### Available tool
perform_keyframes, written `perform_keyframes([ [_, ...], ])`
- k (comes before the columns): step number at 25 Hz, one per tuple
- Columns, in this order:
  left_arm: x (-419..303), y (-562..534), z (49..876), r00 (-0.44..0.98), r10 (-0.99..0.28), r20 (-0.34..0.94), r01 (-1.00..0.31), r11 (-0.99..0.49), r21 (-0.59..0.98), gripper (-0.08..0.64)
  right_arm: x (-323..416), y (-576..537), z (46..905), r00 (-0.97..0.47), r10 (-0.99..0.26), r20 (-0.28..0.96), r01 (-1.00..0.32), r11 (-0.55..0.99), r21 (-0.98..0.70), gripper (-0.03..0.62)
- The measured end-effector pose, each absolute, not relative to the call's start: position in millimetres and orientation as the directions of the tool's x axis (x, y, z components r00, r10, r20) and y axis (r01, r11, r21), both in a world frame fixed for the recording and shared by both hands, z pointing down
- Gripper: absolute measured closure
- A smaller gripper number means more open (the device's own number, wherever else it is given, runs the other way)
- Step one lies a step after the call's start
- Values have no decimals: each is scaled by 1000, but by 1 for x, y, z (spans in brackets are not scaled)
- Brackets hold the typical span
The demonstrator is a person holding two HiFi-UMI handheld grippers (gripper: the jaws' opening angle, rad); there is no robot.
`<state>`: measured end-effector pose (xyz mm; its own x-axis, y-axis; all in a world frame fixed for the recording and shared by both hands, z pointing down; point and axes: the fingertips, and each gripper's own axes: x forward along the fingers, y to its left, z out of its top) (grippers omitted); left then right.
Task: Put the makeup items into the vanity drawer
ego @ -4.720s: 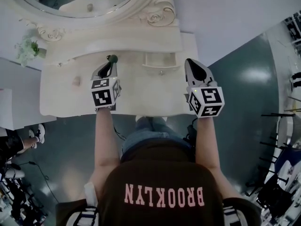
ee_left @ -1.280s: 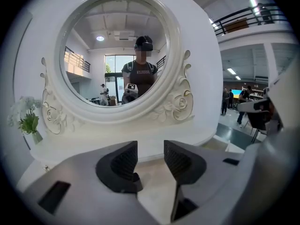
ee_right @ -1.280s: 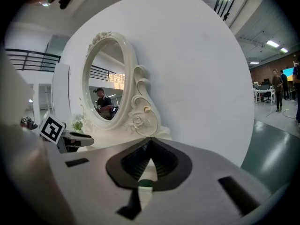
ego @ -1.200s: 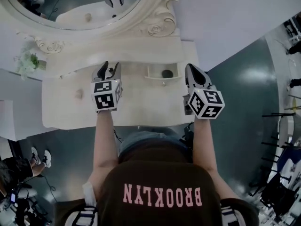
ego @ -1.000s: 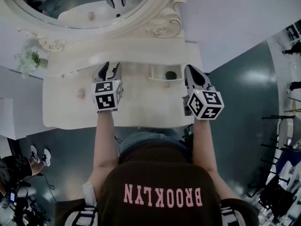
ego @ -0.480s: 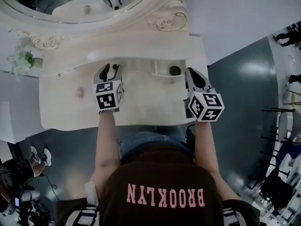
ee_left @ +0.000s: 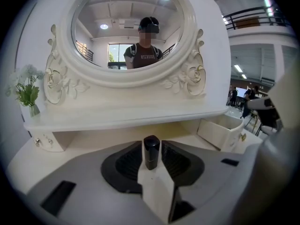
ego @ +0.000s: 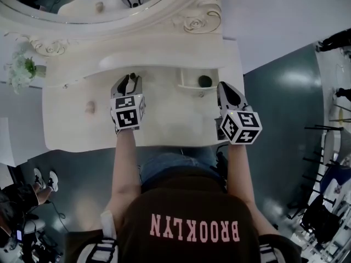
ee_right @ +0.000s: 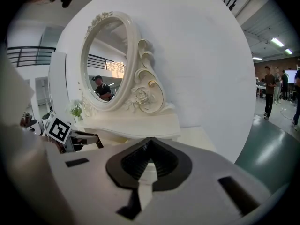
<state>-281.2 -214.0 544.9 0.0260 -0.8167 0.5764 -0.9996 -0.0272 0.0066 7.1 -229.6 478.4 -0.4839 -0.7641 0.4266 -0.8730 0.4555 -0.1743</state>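
While fingers (ee_left: 127, 165) grip it, black tube (ee_left: 151, 152) stands upright.

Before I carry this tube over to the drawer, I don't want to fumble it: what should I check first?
1. Grip: ok. The dark tube stands upright between the left gripper's jaws, which have just been closing on it.
2. Drawer open: ok.
3. Room inside: ok. Only a dark round item sits near its right end.
4. Path: ok. The head view shows bare tabletop between that gripper and the drawer.
5. Right gripper out of the way: ok. Its jaws are together and empty, just right of the drawer.
6. Everything packed: not ok. A small beige item lies on the tabletop, left of the left gripper.
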Motion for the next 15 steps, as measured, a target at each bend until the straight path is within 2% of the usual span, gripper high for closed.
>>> perform_keyframes([
  [1,-282,-213,545,16,-822,569,-1000,-23,-5,466,7,-230,478,-485,-764,426,-872,456,-175,600],
  [15,-278,-210,528,5,-846,534,-1000,-18,-19,468,12,-232,469,-502,-763,408,-864,469,-185,600],
])
